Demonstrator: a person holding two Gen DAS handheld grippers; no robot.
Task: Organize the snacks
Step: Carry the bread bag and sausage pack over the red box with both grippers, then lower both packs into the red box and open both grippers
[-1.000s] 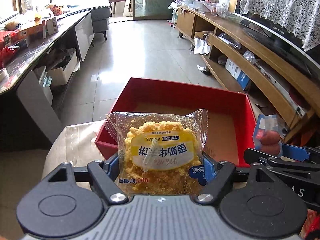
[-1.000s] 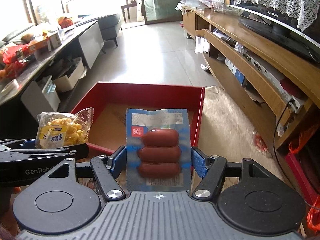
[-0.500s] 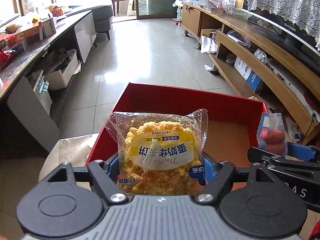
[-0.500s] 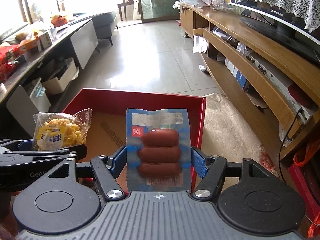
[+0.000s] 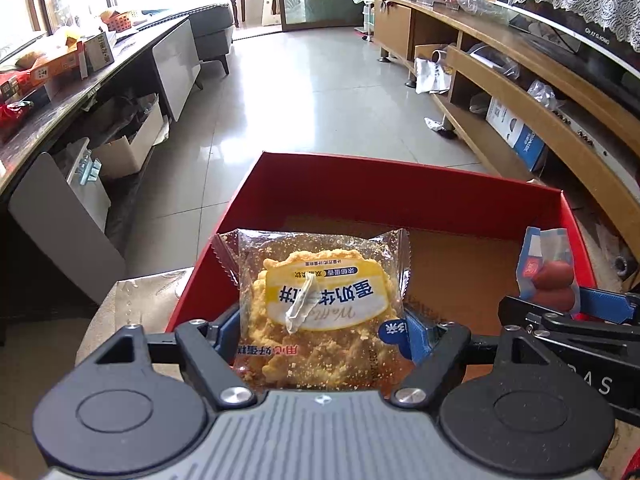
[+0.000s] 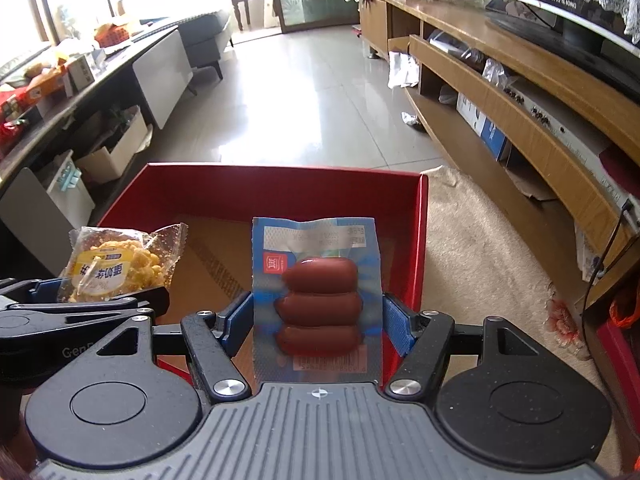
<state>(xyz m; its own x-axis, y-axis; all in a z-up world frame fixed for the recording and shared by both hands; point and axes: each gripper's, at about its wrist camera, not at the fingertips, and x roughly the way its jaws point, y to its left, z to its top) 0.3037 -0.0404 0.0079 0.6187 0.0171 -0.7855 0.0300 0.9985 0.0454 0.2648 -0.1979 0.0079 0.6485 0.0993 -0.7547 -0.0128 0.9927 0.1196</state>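
My left gripper [image 5: 320,328] is shut on a clear-wrapped yellow crumbly cake [image 5: 320,300] and holds it over the near left edge of an open red box [image 5: 400,196] with a brown cardboard floor. My right gripper [image 6: 318,312] is shut on a blue pack of three small sausages [image 6: 318,296] and holds it above the near right part of the same red box [image 6: 280,188]. The cake also shows in the right wrist view [image 6: 120,268], the sausage pack in the left wrist view [image 5: 548,272].
The box sits on a table with a pale cloth [image 6: 480,240]. A long wooden TV bench [image 6: 520,92] runs along the right. A dark cluttered counter [image 5: 60,92] runs along the left. Tiled floor [image 5: 320,88] lies beyond the box.
Both grippers have moved forward and over the red box, each still holding its snack. The box's far wall now sits lower and closer in both views.
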